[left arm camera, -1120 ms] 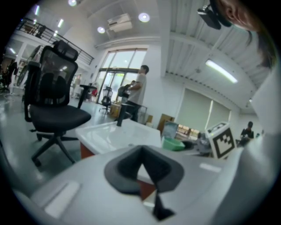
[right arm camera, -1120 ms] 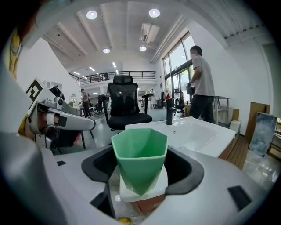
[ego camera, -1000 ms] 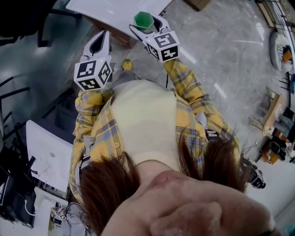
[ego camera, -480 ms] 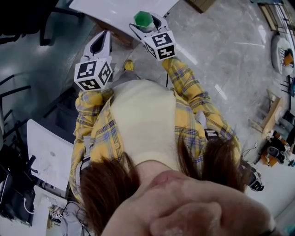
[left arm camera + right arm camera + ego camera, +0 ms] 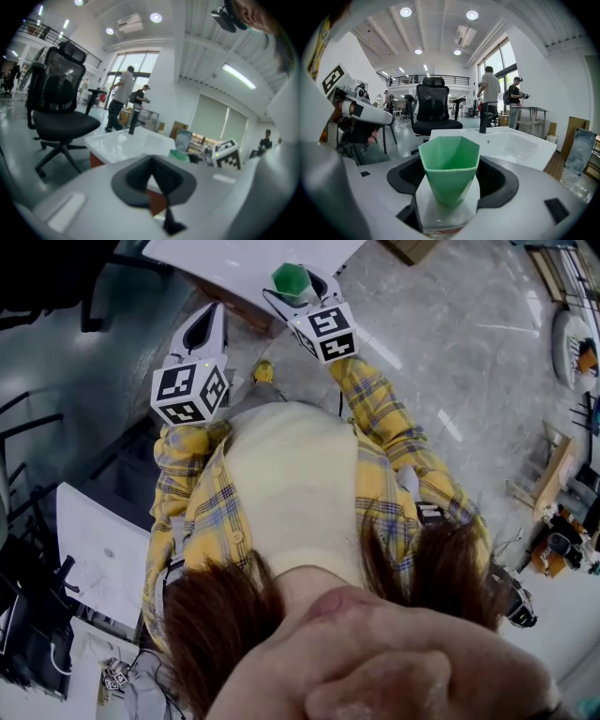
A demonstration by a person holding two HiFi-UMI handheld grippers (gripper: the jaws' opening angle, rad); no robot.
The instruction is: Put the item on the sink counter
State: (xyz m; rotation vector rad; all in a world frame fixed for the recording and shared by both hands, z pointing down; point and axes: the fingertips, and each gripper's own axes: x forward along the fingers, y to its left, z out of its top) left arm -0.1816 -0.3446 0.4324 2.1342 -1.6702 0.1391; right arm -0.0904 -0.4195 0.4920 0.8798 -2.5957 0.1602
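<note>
My right tongs edged up-frame toward the sink, gripping the cup — I'd keep it upright; left tongs closed, empty.

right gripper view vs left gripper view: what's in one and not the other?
Only the right gripper view: the right gripper shut on the green cup, whose open mouth is in full view. Only the left gripper view: the left gripper, jaws together with nothing between them, and the right gripper's marker cube. Both: the white sink, a black office chair and people standing by the windows.
</note>
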